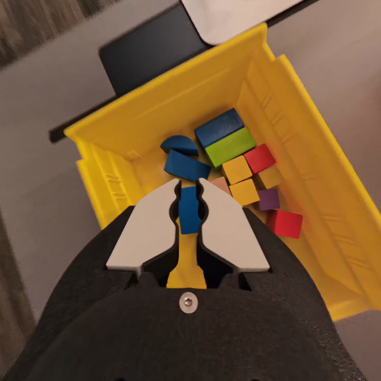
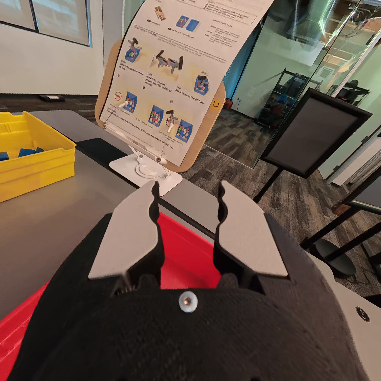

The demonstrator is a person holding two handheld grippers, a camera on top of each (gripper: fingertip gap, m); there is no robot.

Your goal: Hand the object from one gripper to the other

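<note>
In the left wrist view my left gripper (image 1: 188,182) is shut on a narrow blue block (image 1: 189,210), held between the pads above the yellow bin (image 1: 115,185). The bin holds several coloured blocks: blue ones (image 1: 186,168), a green one (image 1: 229,146), red (image 1: 284,223), yellow (image 1: 237,169) and purple (image 1: 269,199). In the right wrist view my right gripper (image 2: 188,186) is open and empty, above a red bin (image 2: 183,247). The yellow bin (image 2: 41,165) sits at the left there.
An instruction sheet on a white stand (image 2: 144,171) stands at the table's far edge, by a black mat (image 2: 99,148). The grey table (image 2: 51,216) lies between the bins. Beyond the edge are carpet and a black sign stand (image 2: 313,134).
</note>
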